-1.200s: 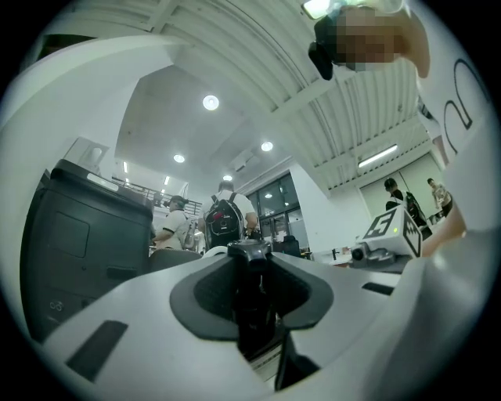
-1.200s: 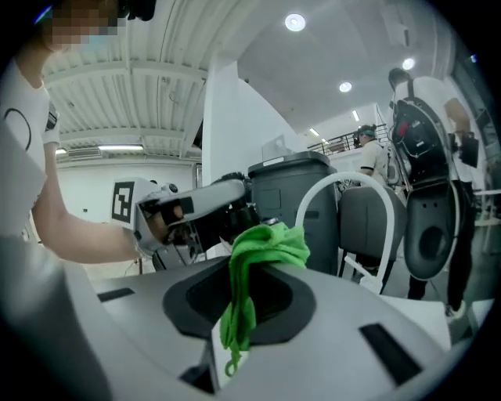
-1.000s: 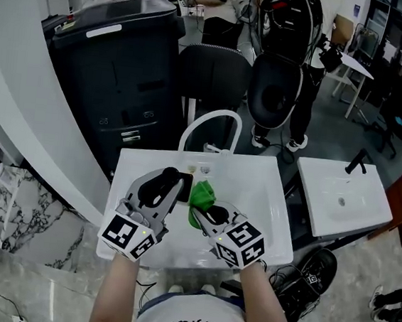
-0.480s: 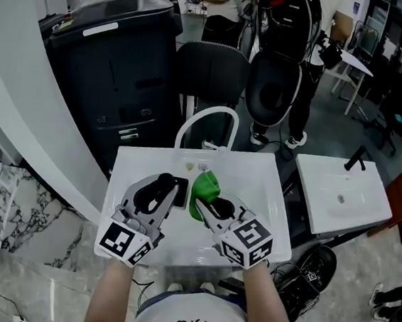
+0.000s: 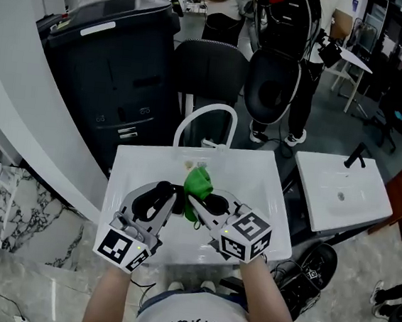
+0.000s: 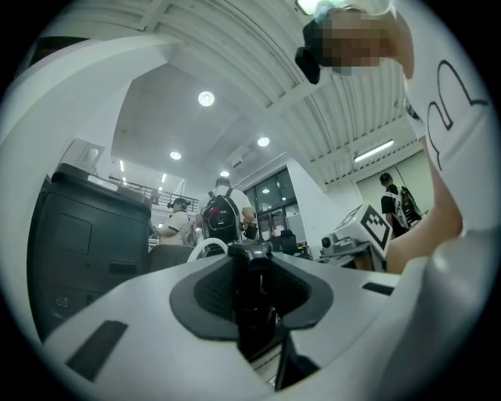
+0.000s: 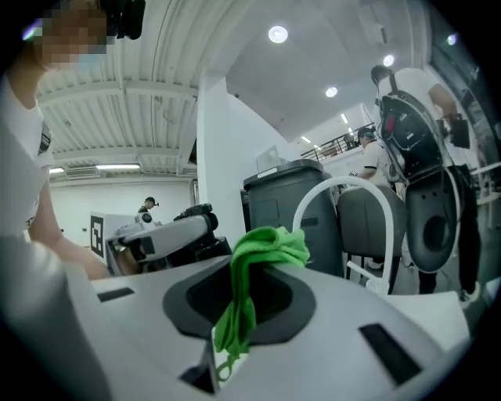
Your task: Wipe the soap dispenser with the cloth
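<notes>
Over the white sink point(image 5: 260, 176) my left gripper point(image 5: 171, 193) is shut on a black soap dispenser point(image 5: 176, 189). In the left gripper view the dispenser point(image 6: 252, 301) stands dark and upright between the jaws, its head just past their tips. My right gripper point(image 5: 194, 200) is shut on a bright green cloth point(image 5: 199, 181), bunched above the fingertips right beside the dispenser. In the right gripper view the cloth point(image 7: 264, 249) bulges over the jaws and a strip of it hangs down between them; the left gripper point(image 7: 168, 229) shows close at the left.
A white arched faucet point(image 5: 207, 117) rises at the sink's far edge. Behind it stand a black chair point(image 5: 207, 70) and a large dark bin point(image 5: 115, 58). A second white sink point(image 5: 340, 196) with a black tap is at the right. People stand at the back.
My right gripper has risen and shifted left and farther over the basin with the cloth, bringing it against the dispenser. The left gripper has barely moved.
</notes>
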A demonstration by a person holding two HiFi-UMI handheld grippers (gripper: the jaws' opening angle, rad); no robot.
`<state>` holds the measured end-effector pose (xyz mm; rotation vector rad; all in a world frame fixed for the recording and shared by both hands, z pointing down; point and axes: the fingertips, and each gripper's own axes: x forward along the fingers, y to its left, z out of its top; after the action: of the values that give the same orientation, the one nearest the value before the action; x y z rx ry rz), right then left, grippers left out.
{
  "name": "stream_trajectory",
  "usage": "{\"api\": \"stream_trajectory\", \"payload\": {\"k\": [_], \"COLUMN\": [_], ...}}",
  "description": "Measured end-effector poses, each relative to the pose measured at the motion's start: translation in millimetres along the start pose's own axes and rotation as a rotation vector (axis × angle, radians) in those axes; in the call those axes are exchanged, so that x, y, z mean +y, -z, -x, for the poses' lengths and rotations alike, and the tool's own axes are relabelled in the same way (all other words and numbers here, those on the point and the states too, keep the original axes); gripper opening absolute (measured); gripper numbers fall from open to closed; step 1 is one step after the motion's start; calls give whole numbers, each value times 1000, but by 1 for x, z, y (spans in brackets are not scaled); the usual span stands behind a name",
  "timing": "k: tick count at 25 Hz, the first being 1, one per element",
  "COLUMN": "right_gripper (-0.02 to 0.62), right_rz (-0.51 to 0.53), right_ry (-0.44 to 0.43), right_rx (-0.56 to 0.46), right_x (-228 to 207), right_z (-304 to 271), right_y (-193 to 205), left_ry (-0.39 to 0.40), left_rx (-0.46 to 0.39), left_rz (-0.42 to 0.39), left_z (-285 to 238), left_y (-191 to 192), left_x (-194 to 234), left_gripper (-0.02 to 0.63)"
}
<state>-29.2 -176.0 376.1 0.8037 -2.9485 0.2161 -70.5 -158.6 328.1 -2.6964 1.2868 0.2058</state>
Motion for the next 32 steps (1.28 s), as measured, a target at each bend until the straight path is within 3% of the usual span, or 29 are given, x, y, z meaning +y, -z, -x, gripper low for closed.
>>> {"api": "stream_trajectory", "payload": {"k": [7, 11, 14, 16, 20, 24, 28, 32], "right_gripper": [49, 49, 49, 49, 48, 48, 48, 48], "right_rz": [32, 50, 95, 131, 193, 218, 238, 210], "right_ry": [-5, -9, -25, -56, -191, -324, -447, -612], "right_rx": [140, 152, 144, 127, 74, 15, -25, 23], "right_x": [-4, -7, -15, -19, -13, -3, 14, 33], "right_z": [-7, -7, -3, 2, 13, 19, 17, 17], "right_y": [44, 50, 41, 31, 7, -24, -48, -46], "left_ry": [16, 37, 76, 108, 185, 277, 327, 352], "left_rx": [-14, -15, -15, -5, 29, 4, -27, -43], "left_rz": [-3, -38, -104, -199, -426, -633, -649, -644], "left_z": [7, 10, 15, 19, 29, 32, 32, 31], "left_y": [-2, -4, -9, -12, -15, -24, -25, -29], "left_x": [1, -4, -9, -15, -31, -55, -66, -75], "left_gripper": [106, 106, 106, 106, 104, 105, 104, 104]}}
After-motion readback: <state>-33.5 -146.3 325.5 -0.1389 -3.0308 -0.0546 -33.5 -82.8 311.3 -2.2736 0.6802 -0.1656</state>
